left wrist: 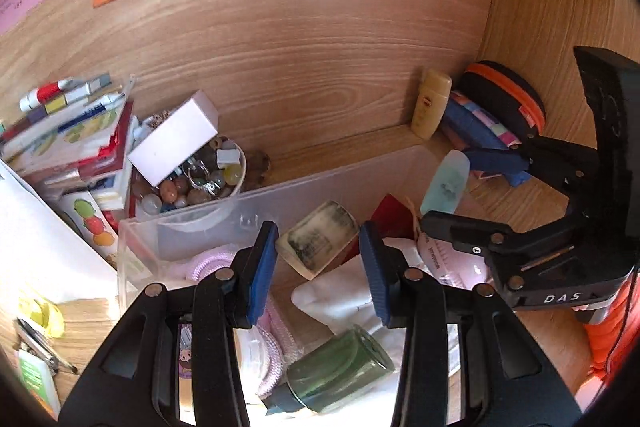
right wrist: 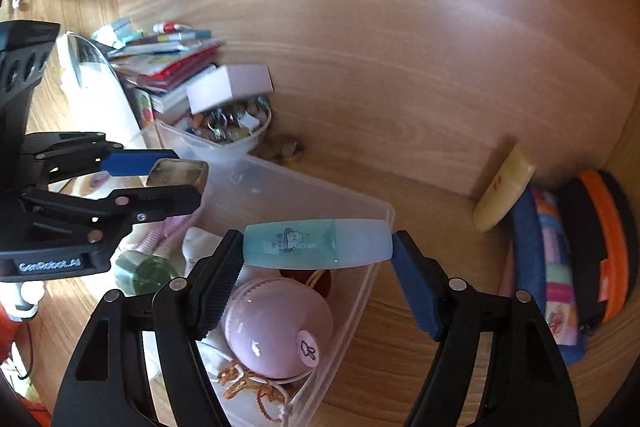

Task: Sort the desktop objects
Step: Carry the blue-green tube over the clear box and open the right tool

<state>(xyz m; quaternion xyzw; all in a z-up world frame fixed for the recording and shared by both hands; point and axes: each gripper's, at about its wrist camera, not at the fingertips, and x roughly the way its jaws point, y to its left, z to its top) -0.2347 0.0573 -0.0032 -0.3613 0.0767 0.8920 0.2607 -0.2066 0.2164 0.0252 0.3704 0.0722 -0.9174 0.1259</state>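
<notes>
My left gripper (left wrist: 318, 255) is shut on a small block with a dark printed picture (left wrist: 318, 245), held over the clear plastic bin (left wrist: 280, 195); the block also shows in the right wrist view (right wrist: 178, 173). My right gripper (right wrist: 318, 261) is shut on a pale blue tube with a cloud picture (right wrist: 316, 243), gripped end to end above the bin's right corner (right wrist: 376, 211); the tube also shows in the left wrist view (left wrist: 446, 187). In the bin lie a green glass bottle (left wrist: 340, 371), a pink round case (right wrist: 278, 327), white cloth (left wrist: 340, 301) and pink cord (left wrist: 276, 343).
A bowl of beads and rings (left wrist: 200, 183) with a white box (left wrist: 174, 143) on it stands behind the bin. Books and pens (left wrist: 72, 135) are stacked left. A yellow bottle (left wrist: 430, 105), a black-orange case (left wrist: 506, 99) and folded cloth (right wrist: 552, 259) sit in the right corner.
</notes>
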